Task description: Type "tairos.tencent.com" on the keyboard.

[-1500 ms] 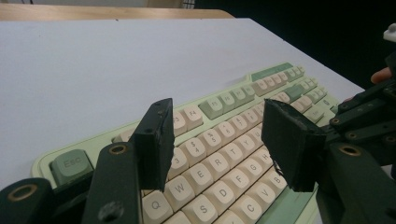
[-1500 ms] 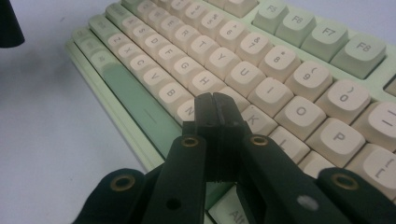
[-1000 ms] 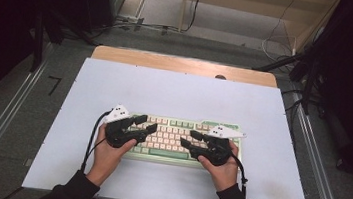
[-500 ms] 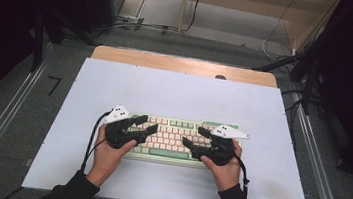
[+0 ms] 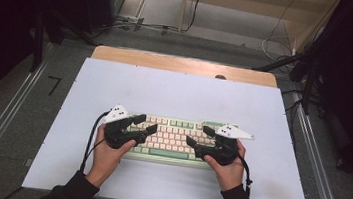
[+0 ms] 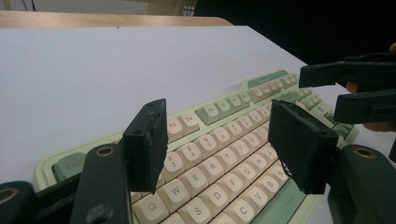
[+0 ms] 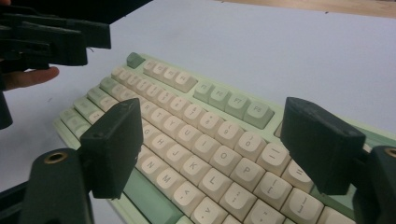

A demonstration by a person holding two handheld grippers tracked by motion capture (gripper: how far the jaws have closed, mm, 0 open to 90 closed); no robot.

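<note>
Two hand-held grippers hover over a pale green keyboard lying on a white table

The keyboard sits near the front edge of the table, long side facing the person, with cream keys and green accent keys. The left gripper hangs over the keyboard's left end, its jaws spread with nothing but keys showing between them; they have just been opening. The right gripper hangs over the right end, jaws also spread wide and holding nothing, likewise just opened further. Each gripper points inward toward the other, and a dark sleeve shows at the bottom
</note>
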